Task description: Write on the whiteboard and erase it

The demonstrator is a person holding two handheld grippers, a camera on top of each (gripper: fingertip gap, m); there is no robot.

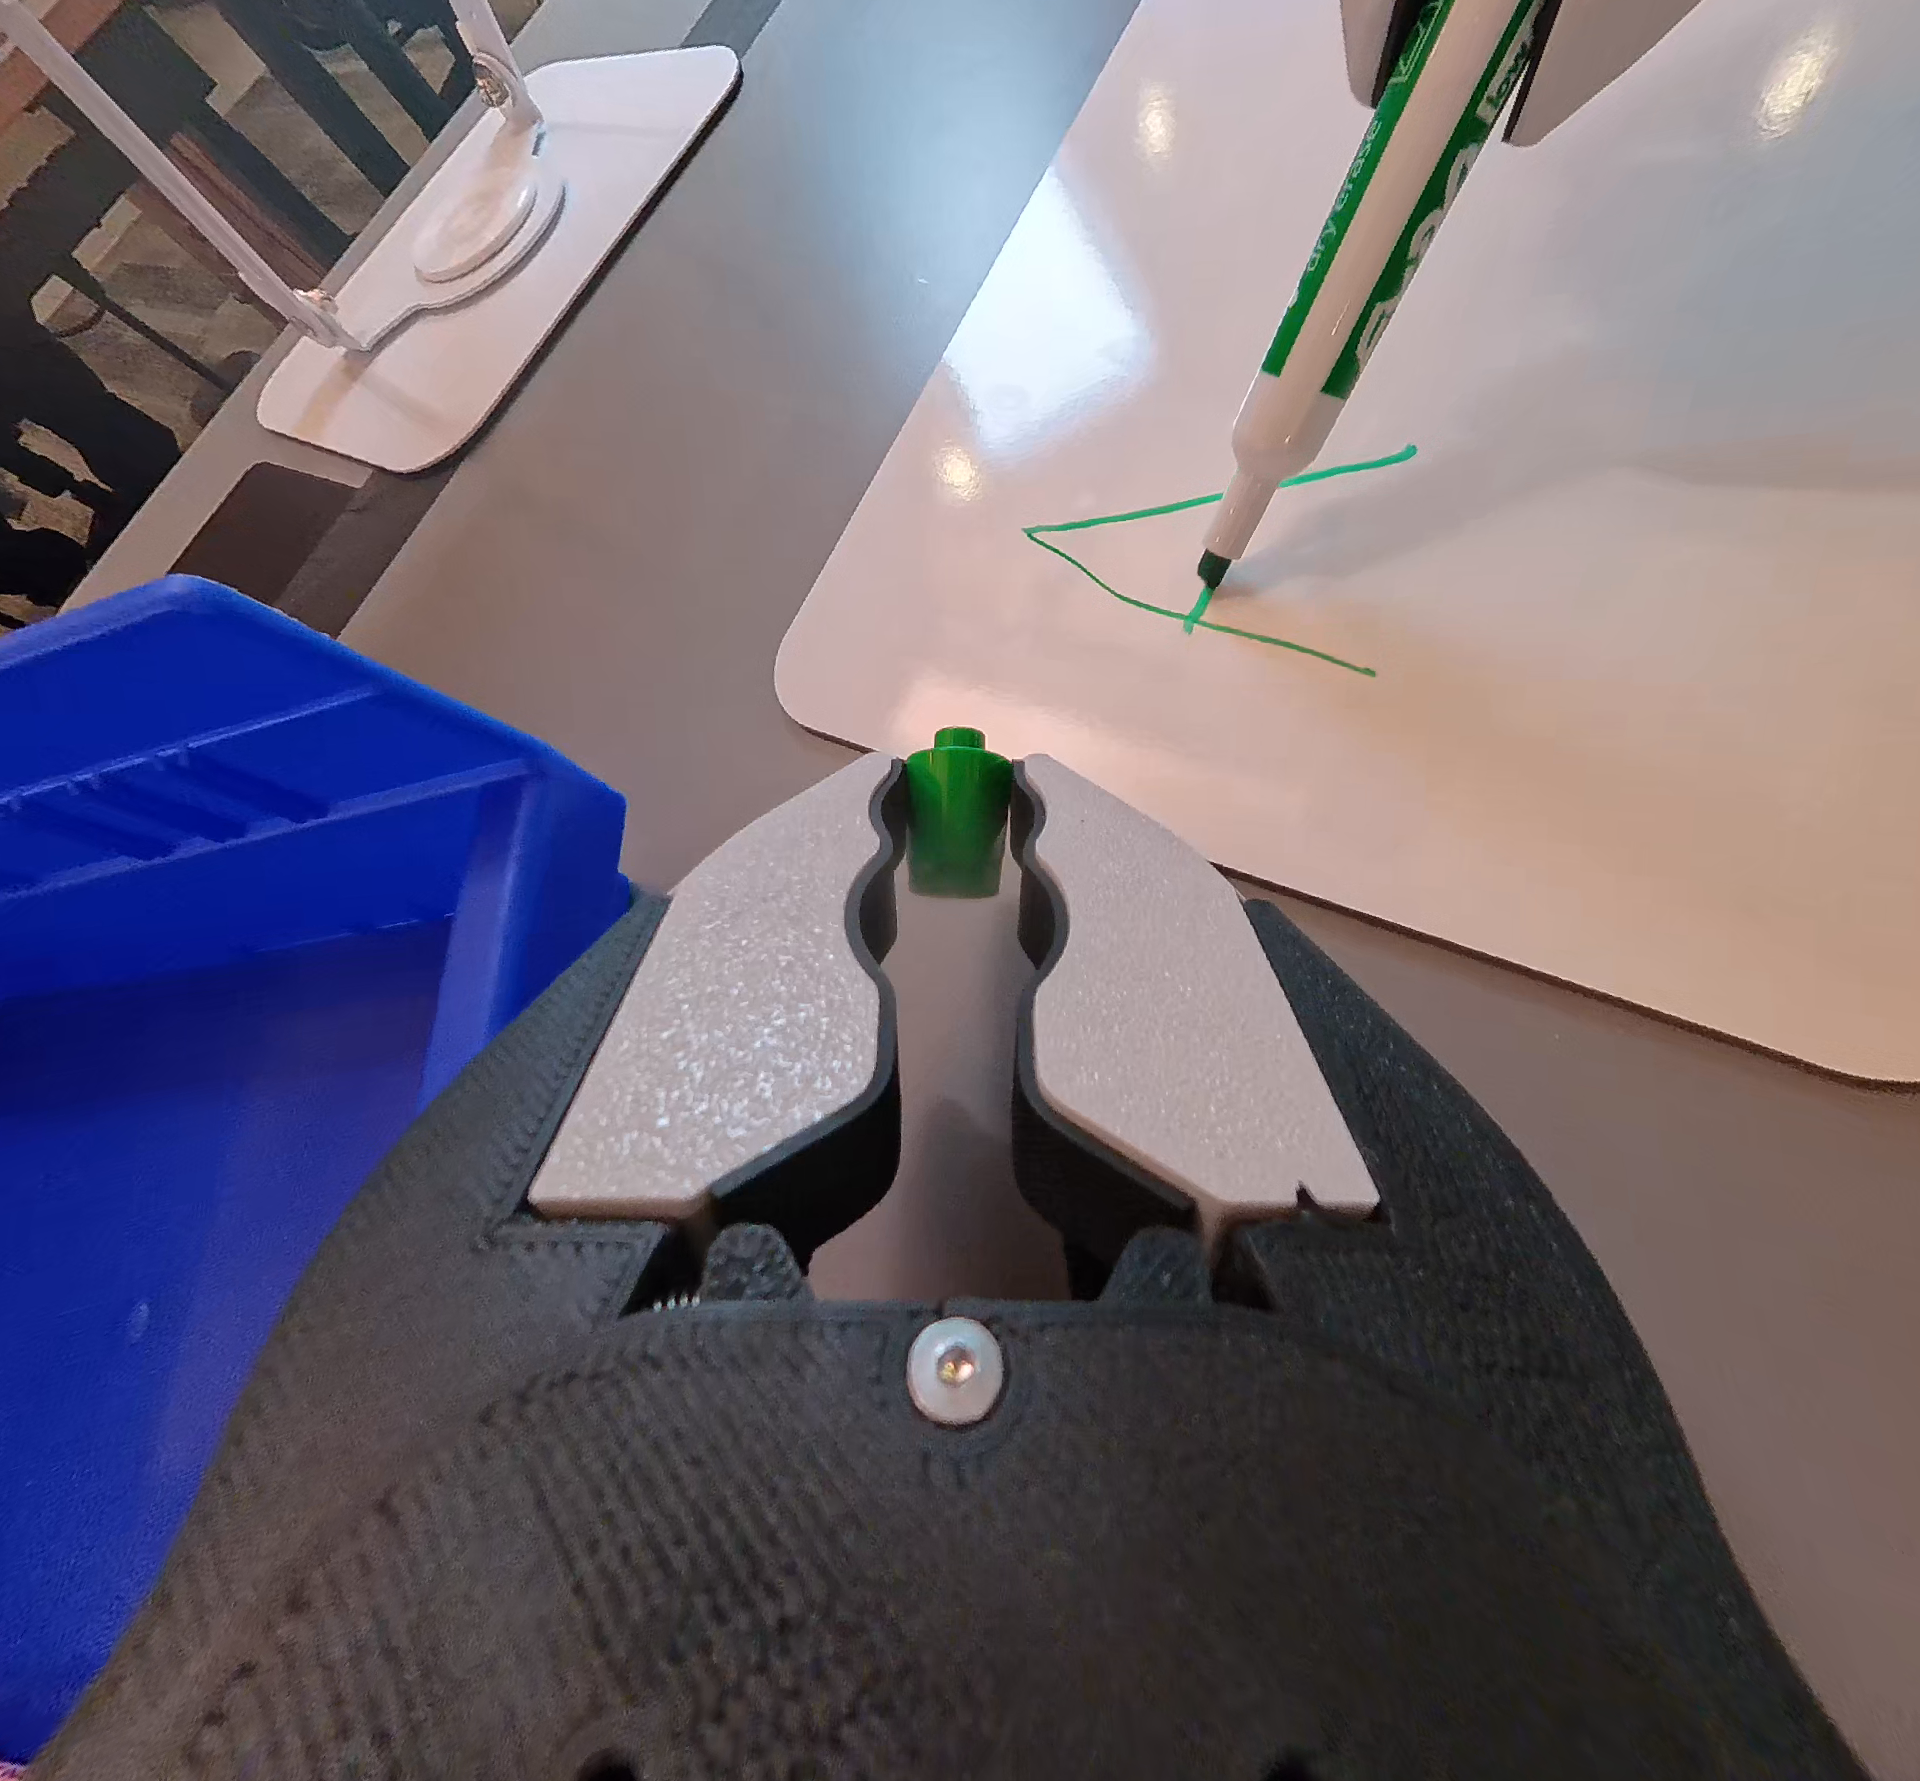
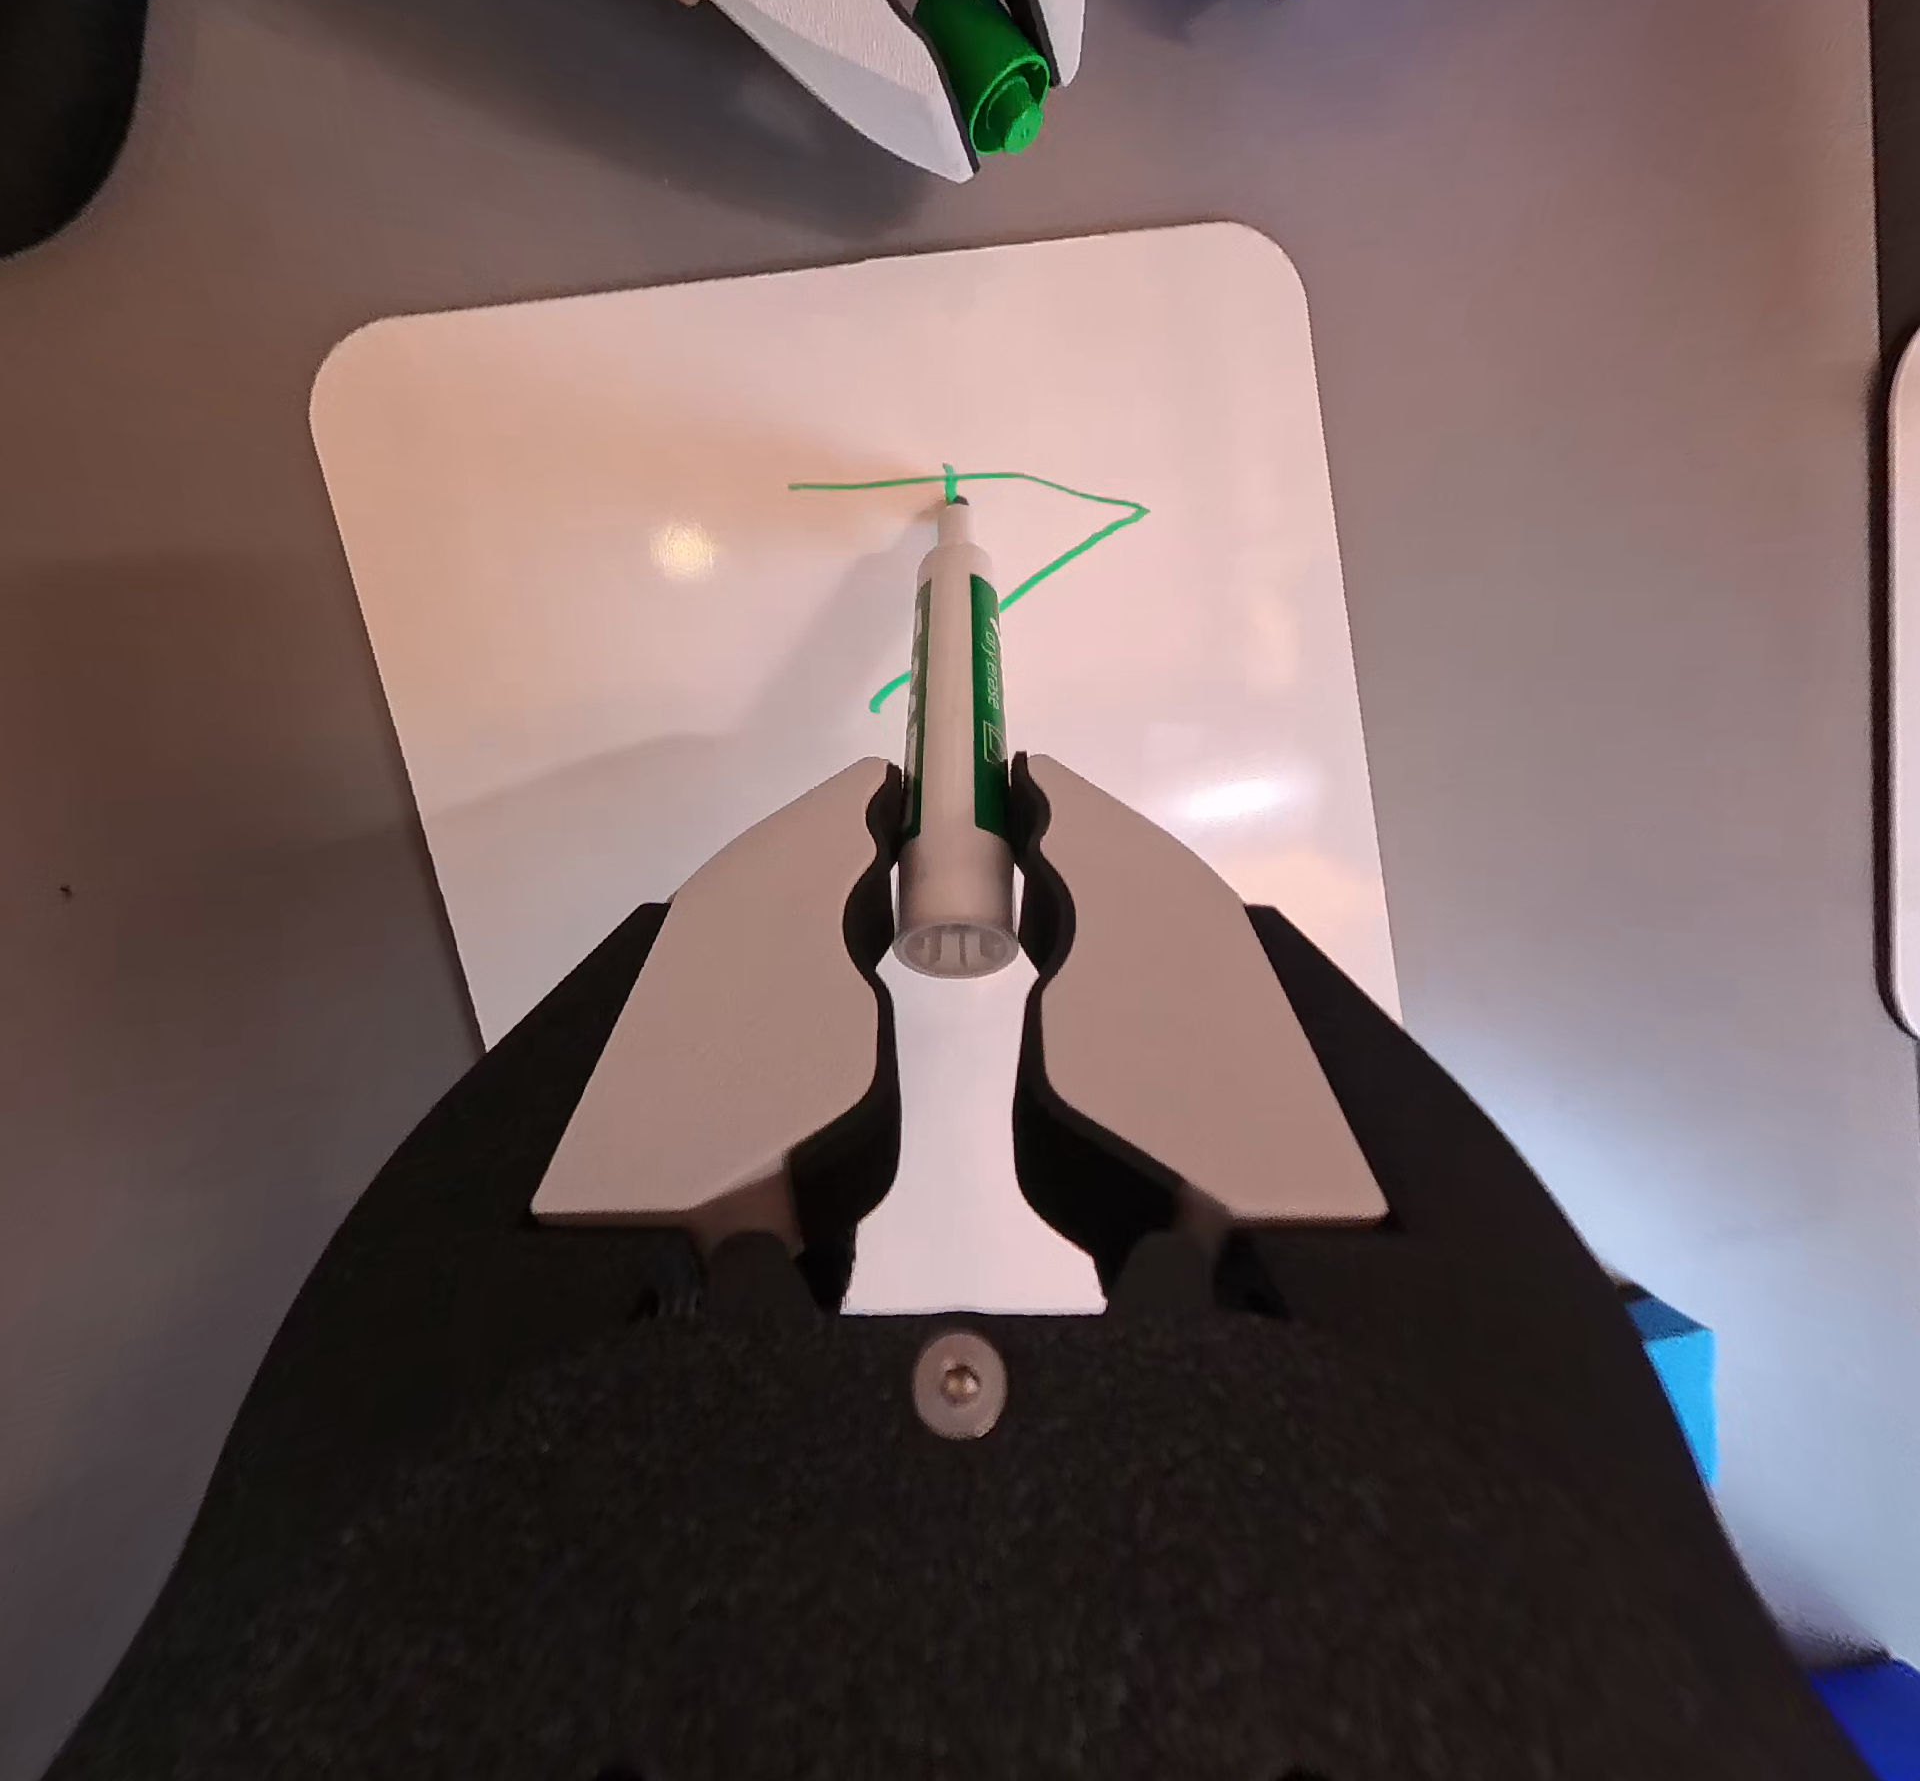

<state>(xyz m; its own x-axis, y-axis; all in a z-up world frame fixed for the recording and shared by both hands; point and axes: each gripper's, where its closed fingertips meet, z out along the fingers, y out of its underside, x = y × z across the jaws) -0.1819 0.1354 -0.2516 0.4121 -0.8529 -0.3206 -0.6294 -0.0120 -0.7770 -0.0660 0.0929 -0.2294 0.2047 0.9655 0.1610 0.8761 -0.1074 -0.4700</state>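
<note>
Right wrist view has the right gripper [image 2: 954, 801] clenched on the green marker [image 2: 951, 682], barrel running straight out along the fingers and tilted down so the tip sits on the whiteboard [image 2: 499, 588], right at the green zigzag line [image 2: 1060, 568] it's crossing. The left gripper [image 1: 954, 801] is parked off the board's near edge, pinching just the green cap [image 1: 951, 827], with a blue bin [image 1: 260, 900] beside it. My guess is the marker is mid-stroke, and for recapping later the cap lies straight ahead of the marker tip, past the board's far edge.
</note>
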